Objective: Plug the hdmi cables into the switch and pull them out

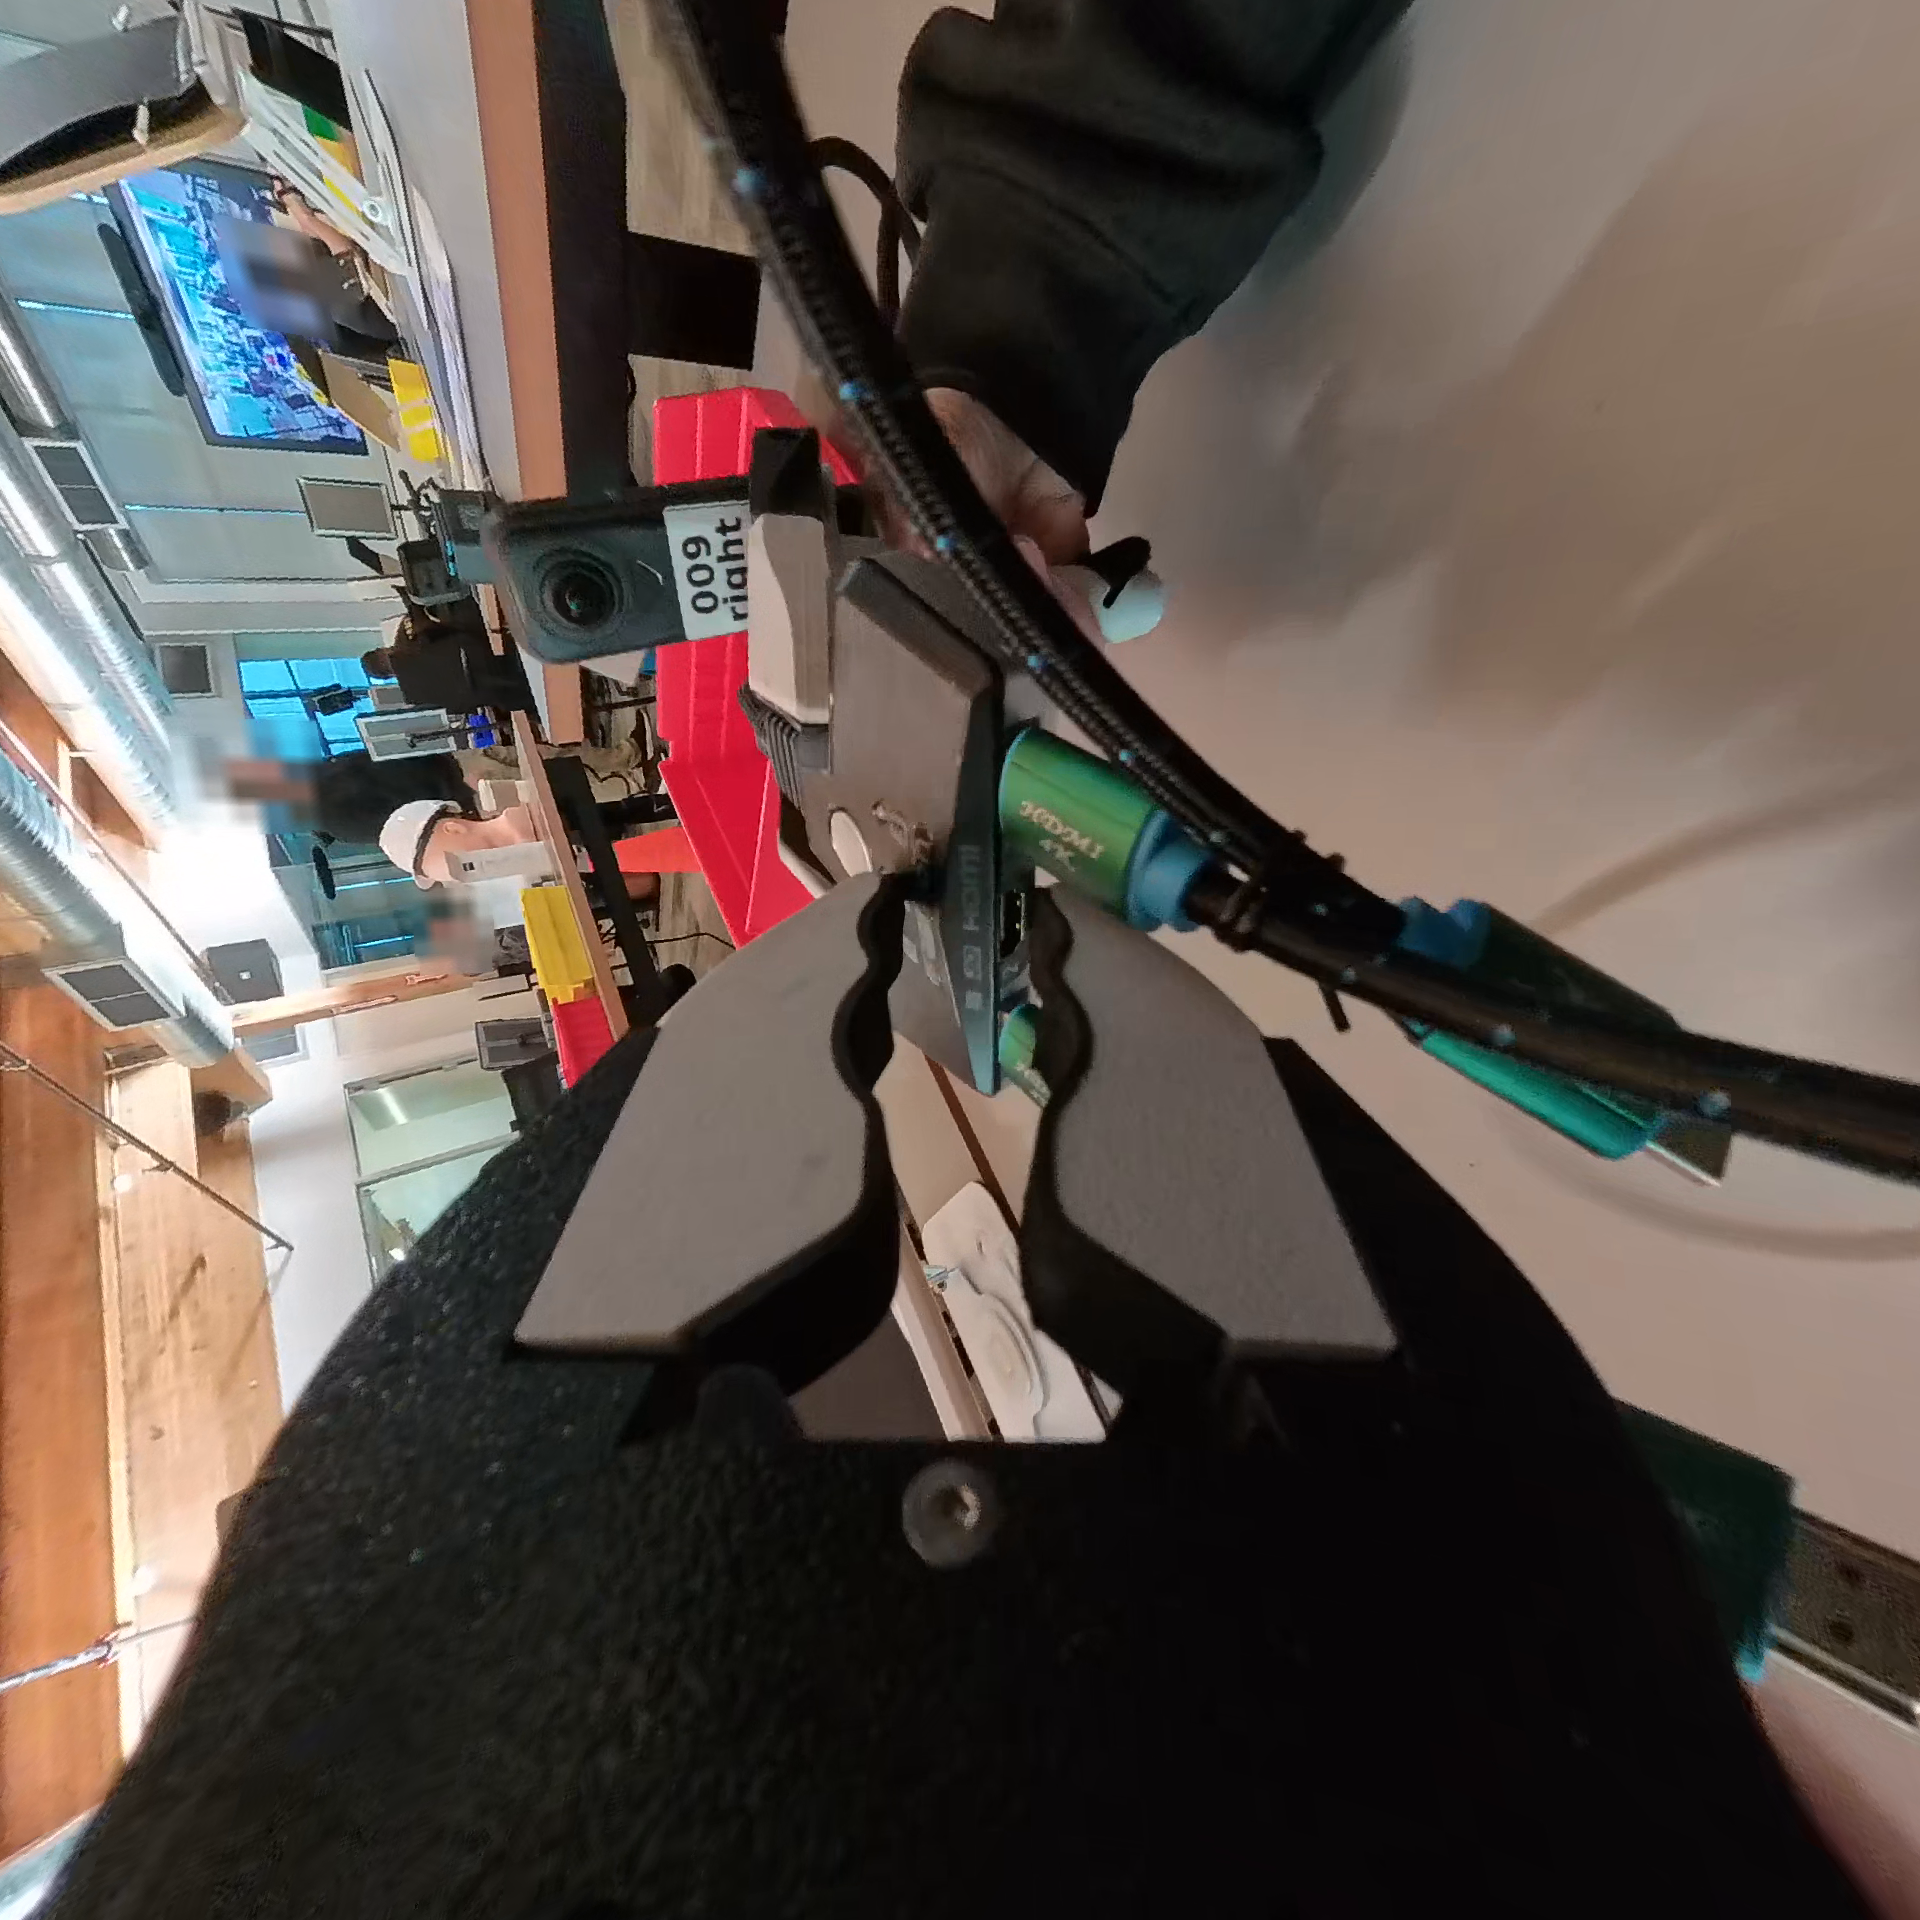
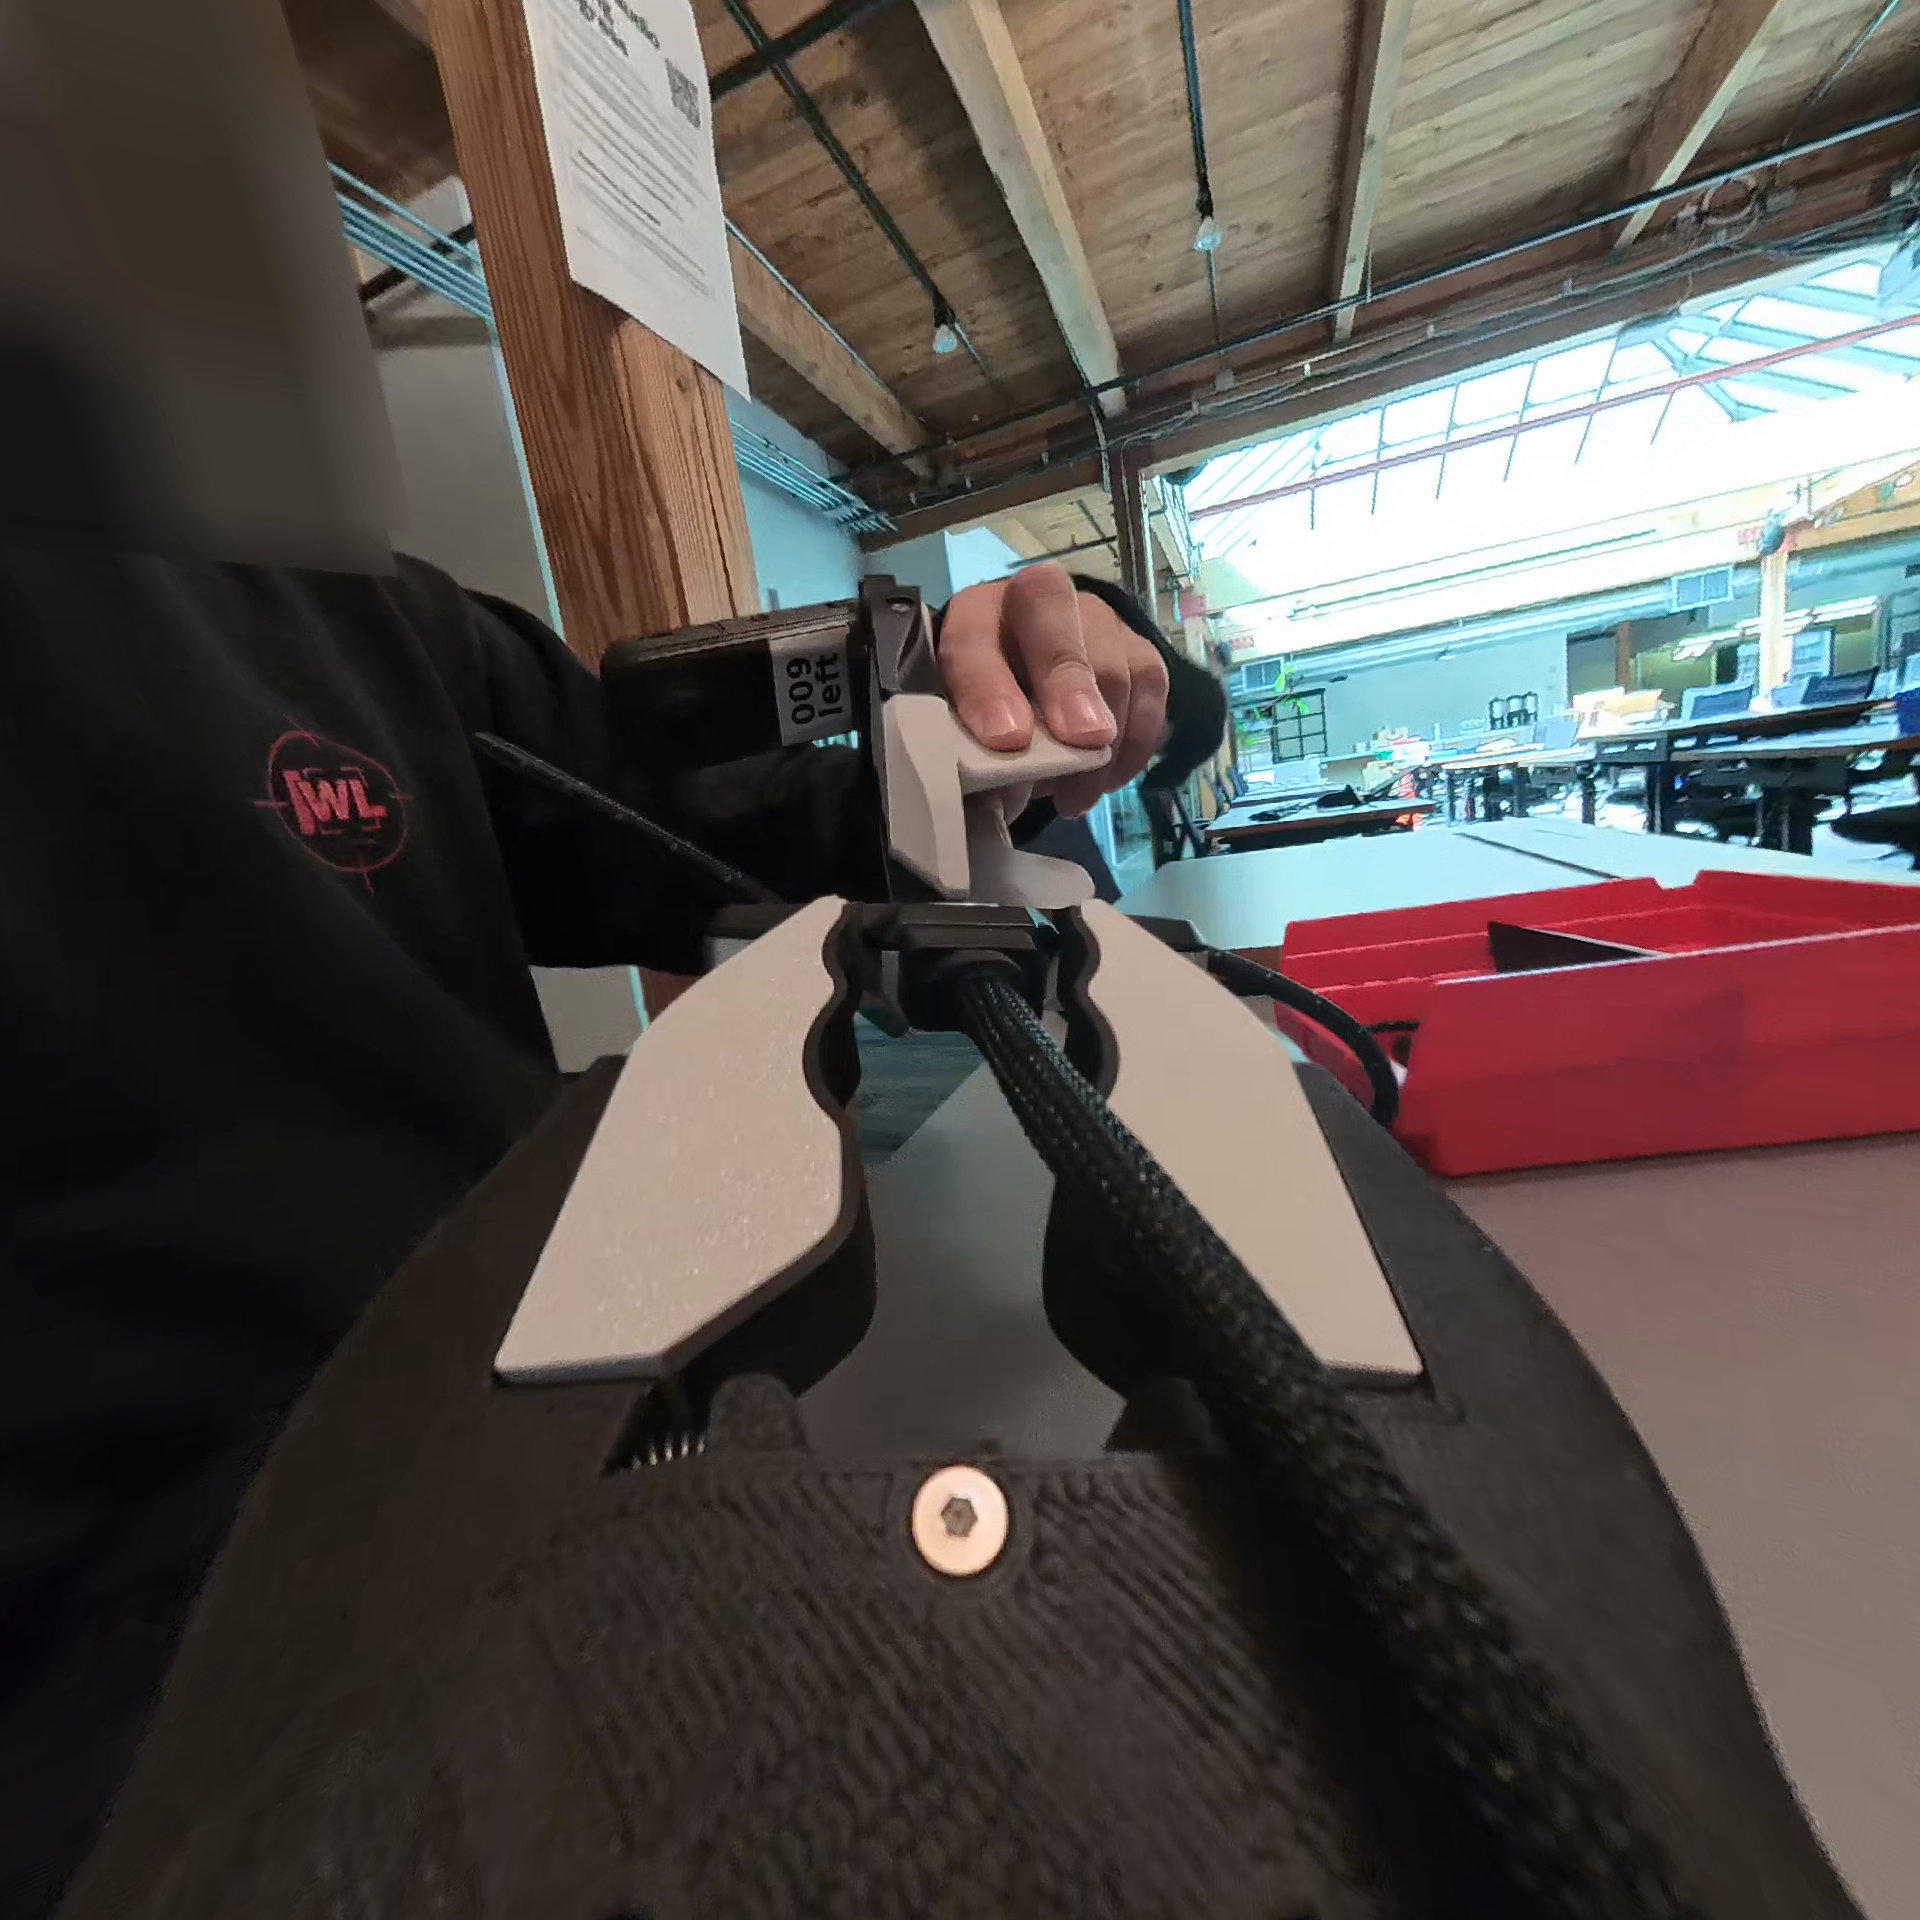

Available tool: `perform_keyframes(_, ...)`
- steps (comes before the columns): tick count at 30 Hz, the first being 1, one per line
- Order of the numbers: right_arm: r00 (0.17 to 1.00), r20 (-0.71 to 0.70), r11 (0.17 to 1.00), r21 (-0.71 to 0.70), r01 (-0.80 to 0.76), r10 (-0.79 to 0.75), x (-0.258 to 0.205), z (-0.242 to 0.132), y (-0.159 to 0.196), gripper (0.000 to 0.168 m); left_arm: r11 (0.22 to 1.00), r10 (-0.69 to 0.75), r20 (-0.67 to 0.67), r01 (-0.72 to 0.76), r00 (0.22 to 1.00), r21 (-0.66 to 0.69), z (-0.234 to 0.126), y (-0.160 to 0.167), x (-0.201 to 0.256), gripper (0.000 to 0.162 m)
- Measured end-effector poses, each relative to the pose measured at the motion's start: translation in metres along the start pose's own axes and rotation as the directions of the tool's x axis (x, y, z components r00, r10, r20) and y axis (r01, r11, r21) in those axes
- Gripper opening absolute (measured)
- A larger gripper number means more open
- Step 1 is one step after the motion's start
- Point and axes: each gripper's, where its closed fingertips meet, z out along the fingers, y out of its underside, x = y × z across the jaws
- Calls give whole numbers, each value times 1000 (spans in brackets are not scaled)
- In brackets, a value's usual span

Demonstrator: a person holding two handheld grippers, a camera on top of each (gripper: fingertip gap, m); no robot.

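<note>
In the left wrist view my left gripper [image 1: 966,945] is shut on the flat dark HDMI switch [image 1: 904,717], gripping its blue-edged port side. A green HDMI plug [image 1: 1081,821] sits in a port next to my fingertips; a second green plug [image 1: 1029,1060] shows just below. A third, teal plug [image 1: 1538,1081] hangs loose at the right. The right gripper's grey fingers [image 1: 790,613] meet the switch from the far side. In the right wrist view my right gripper [image 2: 961,935] is shut on a black plug [image 2: 966,930] of a braided black cable [image 2: 1143,1195]. The switch is hidden behind it.
A red tray [image 2: 1610,1039] stands on the grey table [image 2: 1662,1351] to the right; it also shows in the left wrist view [image 1: 717,727]. A wooden post [image 2: 613,416] rises behind. A person's hand [image 2: 1039,675] holds the left gripper. A white cable [image 1: 1662,862] lies on the table.
</note>
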Motion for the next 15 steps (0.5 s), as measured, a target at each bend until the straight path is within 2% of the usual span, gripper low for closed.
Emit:
perform_keyframes(4, 993, -52, 994, 11, 110, -109, 0, 2, -8, 36, 996, -82, 35, 83, 996, -20, -1, 10, -5, 23)
perform_keyframes(8, 978, -125, 986, 14, 168, -165, 5, -1, -16, 34, 941, -334, 132, 337, 933, -1, -4, 28, -15, 26)
perform_keyframes(11, 970, -162, 981, 35, 192, -184, 7, -8, -24, 24, 836, -548, 207, 541, 810, 94, -16, 39, -24, 20)
perform_keyframes(14, 961, -196, 980, 10, 200, -195, 13, -12, -22, 24, 677, -726, 256, 728, 638, 107, -24, 64, -16, 21)
perform_keyframes(15, 960, -201, 980, 10, 199, -193, 14, -13, -22, 23, 603, -785, 265, 788, 560, 123, -27, 71, -12, 21)
